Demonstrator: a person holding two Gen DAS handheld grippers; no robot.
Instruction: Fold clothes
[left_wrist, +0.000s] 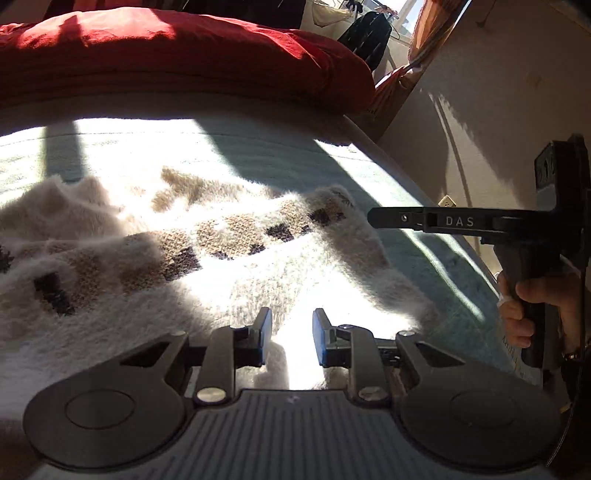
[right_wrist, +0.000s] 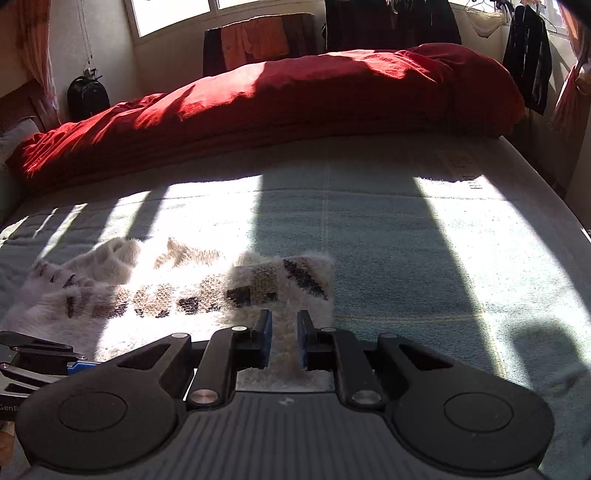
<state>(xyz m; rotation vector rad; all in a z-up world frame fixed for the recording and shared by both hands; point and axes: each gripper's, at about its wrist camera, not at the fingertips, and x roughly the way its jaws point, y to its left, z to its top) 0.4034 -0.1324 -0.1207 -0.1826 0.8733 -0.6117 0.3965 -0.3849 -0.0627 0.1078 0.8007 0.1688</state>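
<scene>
Sweater (right_wrist: 177, 295): fuzzy cream knit with a brown-black checked band, lying rumpled and partly doubled at lower left on the pale bedspread (right_wrist: 406, 236) | left gripper (left_wrist: 291, 332): jaws apart over the near hem, holding nothing | right gripper (right_wrist: 284, 339): narrow gap straddling fuzzy edge, grip unclear | step: likely corner pick-up; next needs both pinching pile firmly | red duvet (right_wrist: 295, 103) heaped at top.

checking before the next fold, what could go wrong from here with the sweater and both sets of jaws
1. The left gripper has open jaws over the fluffy sweater; closing there may catch only fuzz or a single layer, so the fold could slip.
2. The right gripper jaws look only partly closed around the sweater's edge; a weak hold might drop on lifting.
3. Harsh sunlight and shadow bands across the bed wash out the sweater's edges, so a corner may be misjudged.
</scene>
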